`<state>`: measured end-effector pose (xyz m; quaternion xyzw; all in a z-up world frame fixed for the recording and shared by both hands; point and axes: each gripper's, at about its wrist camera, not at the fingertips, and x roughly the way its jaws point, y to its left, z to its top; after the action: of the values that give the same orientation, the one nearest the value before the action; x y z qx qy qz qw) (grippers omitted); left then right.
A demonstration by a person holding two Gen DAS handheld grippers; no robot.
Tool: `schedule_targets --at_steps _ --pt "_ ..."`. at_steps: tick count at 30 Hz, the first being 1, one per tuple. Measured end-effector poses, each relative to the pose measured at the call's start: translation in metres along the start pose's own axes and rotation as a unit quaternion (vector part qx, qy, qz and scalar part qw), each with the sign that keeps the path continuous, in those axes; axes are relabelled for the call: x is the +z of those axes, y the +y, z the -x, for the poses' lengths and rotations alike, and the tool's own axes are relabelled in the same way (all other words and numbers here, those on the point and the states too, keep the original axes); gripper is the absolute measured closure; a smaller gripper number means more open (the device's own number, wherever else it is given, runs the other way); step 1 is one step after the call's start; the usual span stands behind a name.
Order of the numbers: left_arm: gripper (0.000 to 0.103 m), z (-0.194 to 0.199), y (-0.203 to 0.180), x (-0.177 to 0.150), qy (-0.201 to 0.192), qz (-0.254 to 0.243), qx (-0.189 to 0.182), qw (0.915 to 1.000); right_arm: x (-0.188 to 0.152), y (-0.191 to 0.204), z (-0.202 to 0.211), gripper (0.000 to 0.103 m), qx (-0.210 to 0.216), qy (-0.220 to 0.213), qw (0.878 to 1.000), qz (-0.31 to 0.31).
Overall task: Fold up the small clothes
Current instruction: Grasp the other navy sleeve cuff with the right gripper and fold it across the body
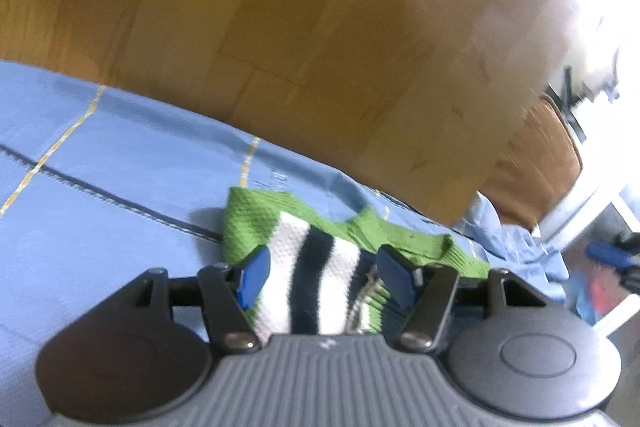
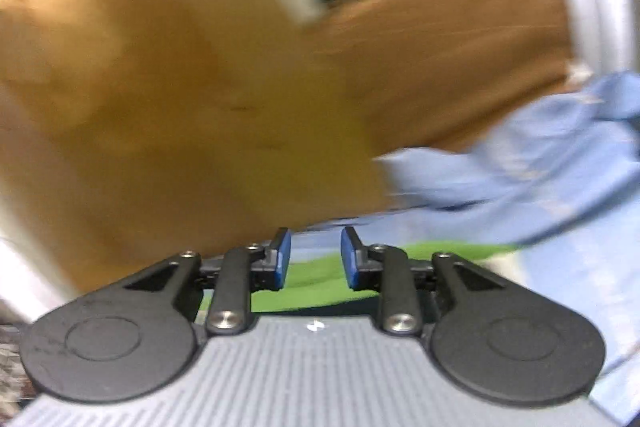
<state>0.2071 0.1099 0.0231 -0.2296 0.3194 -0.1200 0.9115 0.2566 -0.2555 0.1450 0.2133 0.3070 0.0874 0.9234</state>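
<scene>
Both your hand-held grippers, left (image 1: pixel 324 277) and right (image 2: pixel 315 259), sit open over the striped garment (image 1: pixel 304 267) on the bed (image 1: pixel 100 167); folding looks barely started.

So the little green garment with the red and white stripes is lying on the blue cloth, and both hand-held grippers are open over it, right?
Nearly. The stripes are dark navy and white, not red and white, as the left wrist view shows. The rest holds: the green garment lies on the blue cloth, and the left hand-held gripper and right hand-held gripper are both open over it.
</scene>
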Motion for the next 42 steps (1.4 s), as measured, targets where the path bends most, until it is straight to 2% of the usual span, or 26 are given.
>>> schedule_targets --at_steps 3,6,9,10,12,14,16,21,22,24,25,26,28,30,32,34,36,38,40,42 --pt "0.042 0.0 -0.009 -0.004 0.0 -0.025 -0.009 0.9996 -0.02 -0.034 0.0 0.07 -0.058 -0.001 0.998 0.001" --pt "0.042 -0.001 -0.012 -0.005 0.001 -0.033 -0.011 0.9994 -0.04 -0.042 0.007 0.065 -0.039 0.008 0.999 0.033" --pt "0.042 -0.003 -0.012 -0.005 0.005 -0.029 -0.01 0.9995 -0.054 -0.018 0.001 0.06 -0.018 0.024 0.994 0.107" --pt "0.042 -0.001 -0.011 -0.005 0.003 -0.027 -0.01 0.9996 -0.055 -0.007 -0.006 0.054 -0.002 0.034 0.991 0.132" --pt "0.041 0.001 -0.009 -0.004 -0.004 -0.021 -0.014 0.9997 -0.059 0.016 -0.021 0.047 0.032 0.06 0.983 0.169" --pt "0.041 0.004 -0.006 -0.003 -0.009 -0.014 -0.018 0.9997 -0.065 0.042 -0.041 0.038 0.062 0.084 0.971 0.216" --pt "0.041 0.005 -0.003 -0.001 -0.009 -0.009 -0.021 0.9997 -0.069 0.061 -0.066 0.038 0.08 0.108 0.956 0.259" --pt "0.041 0.003 -0.002 0.001 -0.005 -0.005 -0.02 0.9998 -0.081 0.081 -0.105 0.04 0.089 0.16 0.932 0.313" --pt "0.041 0.002 -0.002 0.001 -0.005 -0.004 -0.02 0.9998 -0.087 0.083 -0.107 0.043 0.092 0.17 0.926 0.325" --pt "0.041 0.002 -0.002 0.001 -0.004 -0.004 -0.018 0.9998 -0.1 0.089 -0.106 0.082 0.08 0.176 0.913 0.36" --pt "0.041 0.002 -0.001 0.001 -0.004 -0.004 -0.018 0.9998 -0.105 0.09 -0.102 0.092 0.074 0.169 0.909 0.374" --pt "0.041 0.002 -0.001 0.001 -0.005 -0.003 -0.017 0.9998 -0.105 0.092 -0.093 0.092 0.071 0.154 0.91 0.378" --pt "0.041 0.003 0.0 0.001 -0.008 0.0 -0.016 0.9998 -0.09 0.096 -0.074 0.092 0.069 0.107 0.924 0.362" --pt "0.041 0.004 0.002 0.001 -0.011 0.004 -0.016 0.9998 -0.065 0.1 -0.049 0.092 0.053 0.035 0.937 0.343" --pt "0.041 0.006 0.004 0.002 -0.016 0.011 -0.019 0.9996 -0.043 0.107 -0.019 0.092 0.024 -0.062 0.936 0.346" --pt "0.041 0.009 0.009 0.004 -0.024 0.026 -0.026 0.9991 -0.031 0.109 0.004 0.092 0.022 -0.121 0.937 0.327" --pt "0.041 0.012 0.014 0.006 -0.03 0.041 -0.033 0.9981 -0.034 0.111 0.012 0.092 0.041 -0.127 0.942 0.308" --pt "0.041 0.014 0.019 0.008 -0.036 0.055 -0.037 0.9971 -0.06 0.115 0.002 0.092 0.054 -0.106 0.94 0.321" --pt "0.039 0.016 0.023 0.009 -0.041 0.067 -0.037 0.9963 -0.096 0.117 -0.017 0.091 0.072 -0.062 0.937 0.335" --pt "0.038 0.015 0.024 0.01 -0.039 0.07 -0.032 0.9963 -0.139 0.117 -0.042 0.091 0.092 0.008 0.933 0.349"
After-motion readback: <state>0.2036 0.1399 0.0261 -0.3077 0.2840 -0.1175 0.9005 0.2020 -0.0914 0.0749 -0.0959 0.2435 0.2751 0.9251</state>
